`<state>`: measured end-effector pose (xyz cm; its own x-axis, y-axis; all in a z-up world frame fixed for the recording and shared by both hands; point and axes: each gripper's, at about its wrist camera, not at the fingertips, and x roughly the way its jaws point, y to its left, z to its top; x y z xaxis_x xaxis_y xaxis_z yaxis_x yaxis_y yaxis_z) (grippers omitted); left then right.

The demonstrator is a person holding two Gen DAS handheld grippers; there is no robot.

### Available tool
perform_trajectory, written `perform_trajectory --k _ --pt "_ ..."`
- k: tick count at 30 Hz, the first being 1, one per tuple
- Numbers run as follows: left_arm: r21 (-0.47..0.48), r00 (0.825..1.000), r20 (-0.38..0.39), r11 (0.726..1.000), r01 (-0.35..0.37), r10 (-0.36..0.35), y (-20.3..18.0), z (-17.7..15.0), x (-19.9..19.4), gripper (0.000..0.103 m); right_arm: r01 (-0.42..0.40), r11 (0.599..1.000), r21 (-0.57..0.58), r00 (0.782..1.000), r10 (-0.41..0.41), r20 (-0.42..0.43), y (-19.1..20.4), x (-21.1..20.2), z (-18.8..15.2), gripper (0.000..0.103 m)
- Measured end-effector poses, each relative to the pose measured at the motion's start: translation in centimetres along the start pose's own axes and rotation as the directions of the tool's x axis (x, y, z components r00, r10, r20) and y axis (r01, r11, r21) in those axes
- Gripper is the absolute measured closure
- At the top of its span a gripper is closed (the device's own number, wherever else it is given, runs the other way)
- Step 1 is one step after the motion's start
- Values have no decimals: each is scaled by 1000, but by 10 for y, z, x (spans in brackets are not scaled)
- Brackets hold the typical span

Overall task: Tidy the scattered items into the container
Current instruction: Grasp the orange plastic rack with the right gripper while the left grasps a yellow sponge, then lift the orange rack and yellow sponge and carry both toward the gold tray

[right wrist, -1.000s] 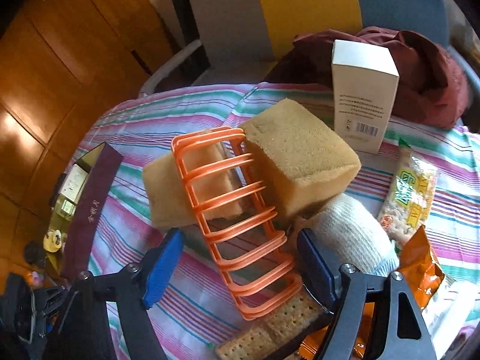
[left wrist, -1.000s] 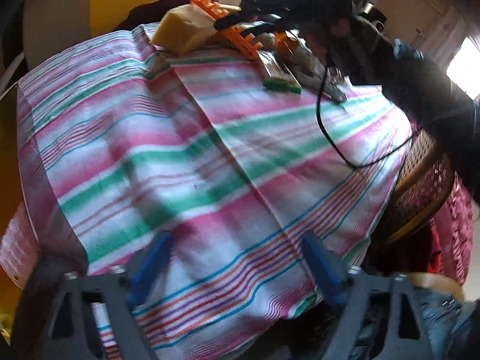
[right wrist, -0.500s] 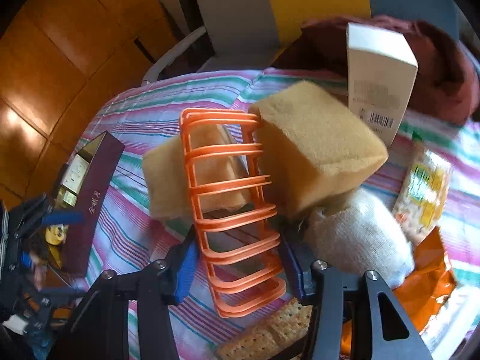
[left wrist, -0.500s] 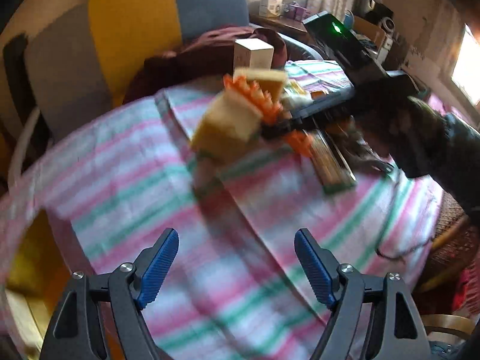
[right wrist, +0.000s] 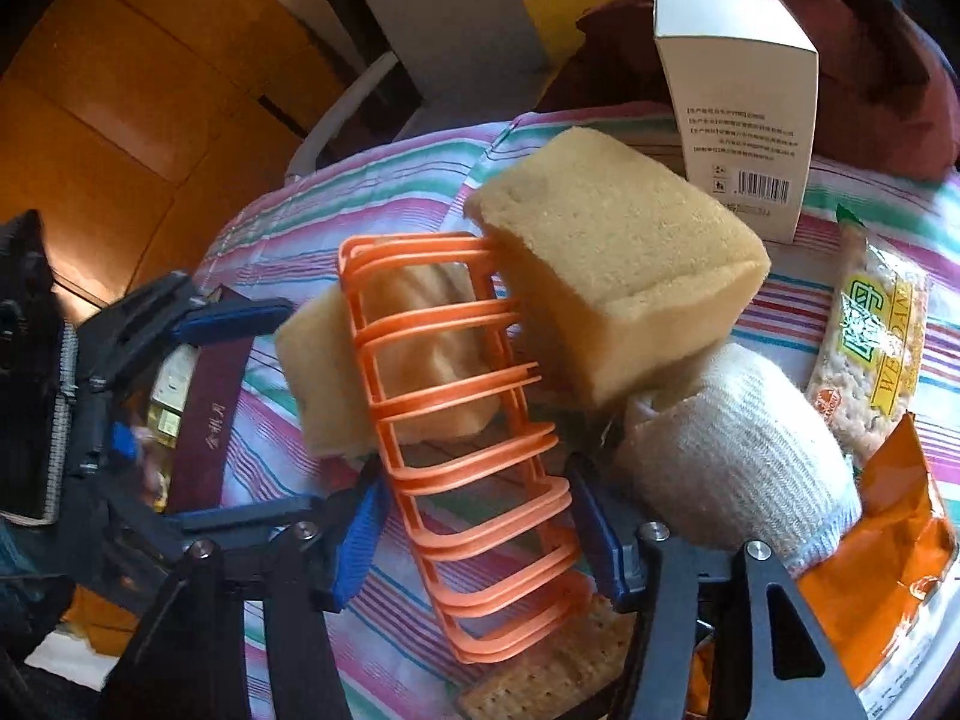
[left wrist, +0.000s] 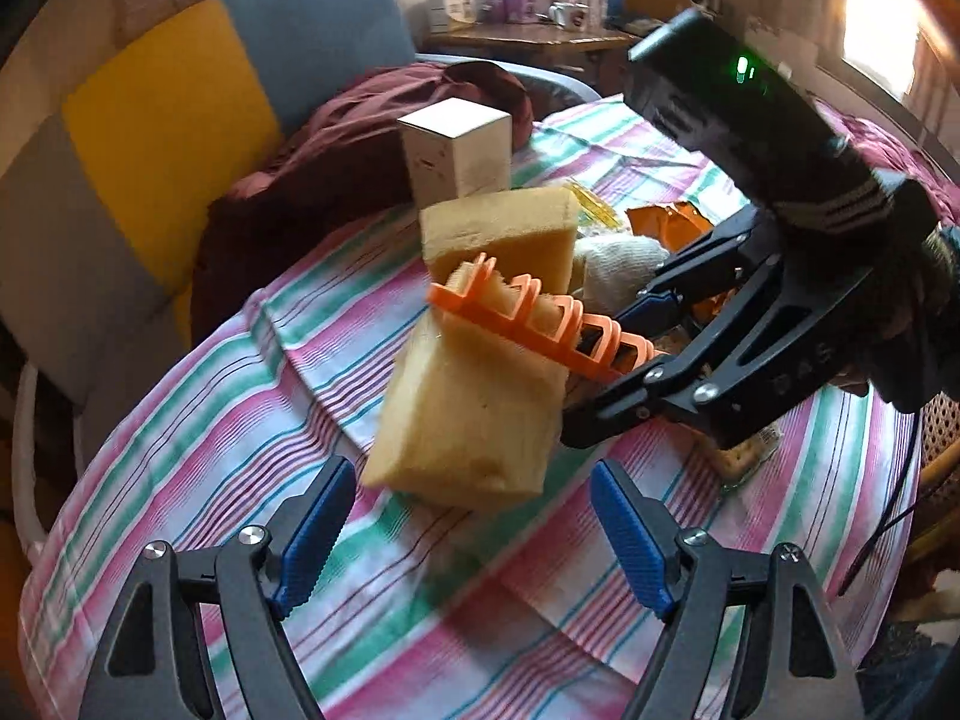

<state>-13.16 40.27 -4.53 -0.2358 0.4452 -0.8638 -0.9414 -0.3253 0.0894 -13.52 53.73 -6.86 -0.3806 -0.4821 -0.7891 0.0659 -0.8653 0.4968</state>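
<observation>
An orange plastic rack (right wrist: 462,420) lies tilted between two yellow sponges, one at its left (right wrist: 336,372) and a bigger one at its right (right wrist: 612,276). My right gripper (right wrist: 477,534) is shut on the rack's near end, pads against both sides. In the left wrist view the rack (left wrist: 540,324) sits raised on the near sponge (left wrist: 474,414), with the right gripper (left wrist: 624,360) holding it from the right. My left gripper (left wrist: 471,540) stands open just in front of that sponge, nothing between its fingers.
On the striped tablecloth (left wrist: 300,396) stand a white box (right wrist: 738,138), a rolled white sock (right wrist: 732,450), a cracker packet (right wrist: 870,348) and an orange snack bag (right wrist: 888,570). A dark red box (right wrist: 210,396) lies left. A maroon garment (left wrist: 336,138) hangs on the chair behind.
The right gripper narrowed from wide open onto the orange rack. The left gripper swung up from the bare cloth and now faces the sponges and rack at close range.
</observation>
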Motion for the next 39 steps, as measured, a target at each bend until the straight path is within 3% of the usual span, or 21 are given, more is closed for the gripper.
perform_trajectory --k 5,6,8,15,19,25,29,35,39 --pt "37 999 -19 999 -25 26 0 5 19 21 21 1000 2 1000 -21 -12 0 2 -1 43" --pt "23 1000 -26 1000 -12 13 3 4 22 23 21 1000 3 1000 -21 -15 0 3 -1 43" --pt "-4 1000 -31 1000 3 -4 7 0 25 38 7 1000 -2 1000 -7 -18 1 3 -1 43" --pt "-113 999 -12 993 29 -31 14 -16 10 42 -2 997 -75 1000 0 -23 19 4 -2 50" --pt "-260 997 -43 964 54 -67 18 -36 -2 43 -20 996 -91 1000 19 -12 28 1 -2 50" --pt "-455 993 -42 886 83 -114 16 -77 -26 44 23 997 -72 1000 -24 -18 38 9 -7 51" --pt "-491 992 -11 865 103 -124 2 -99 -47 44 45 997 -60 999 -46 -18 47 9 -11 56" --pt "-501 996 10 862 78 -85 -14 -123 -68 44 133 990 -55 988 -136 -73 61 24 -34 57" --pt "-523 994 62 845 113 -95 -16 -137 -86 44 93 996 6 995 -93 -28 67 14 -44 57"
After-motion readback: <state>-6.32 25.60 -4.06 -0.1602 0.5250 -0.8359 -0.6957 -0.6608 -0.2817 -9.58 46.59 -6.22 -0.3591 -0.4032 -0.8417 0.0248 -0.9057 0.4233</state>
